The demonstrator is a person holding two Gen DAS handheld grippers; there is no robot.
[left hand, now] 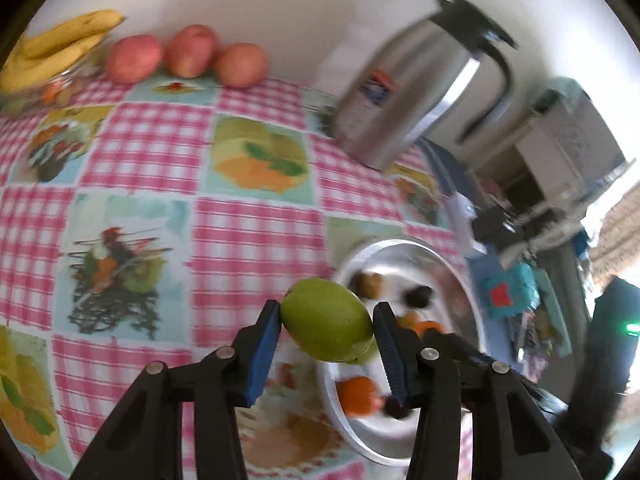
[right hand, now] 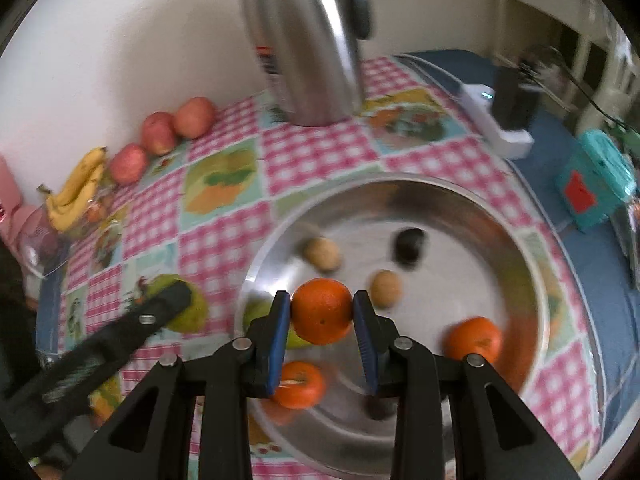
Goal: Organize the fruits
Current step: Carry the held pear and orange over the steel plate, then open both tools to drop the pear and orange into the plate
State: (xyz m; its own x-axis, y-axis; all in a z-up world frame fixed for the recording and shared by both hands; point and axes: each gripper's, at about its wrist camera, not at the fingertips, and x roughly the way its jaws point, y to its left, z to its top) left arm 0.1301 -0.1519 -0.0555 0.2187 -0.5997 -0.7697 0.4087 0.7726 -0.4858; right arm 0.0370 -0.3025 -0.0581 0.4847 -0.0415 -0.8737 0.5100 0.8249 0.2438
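My left gripper (left hand: 326,322) is shut on a green fruit (left hand: 326,326) and holds it above the left rim of the steel tray (left hand: 456,276). It also shows in the right wrist view (right hand: 176,304), left of the tray, with the green fruit (right hand: 196,308). My right gripper (right hand: 322,310) is shut on an orange (right hand: 322,310) and holds it over the steel tray (right hand: 520,248). In the tray lie two more oranges (right hand: 474,338), two brown fruits (right hand: 322,254), a dark fruit (right hand: 408,244) and a green fruit partly hidden behind my right fingers.
Three red apples (left hand: 188,50) stand in a row by the back wall, with bananas (left hand: 56,44) on a glass bowl to their left. A steel kettle (left hand: 416,80) stands behind the tray. A teal box (right hand: 596,176) and a white power strip (right hand: 492,116) lie right of the checked tablecloth.
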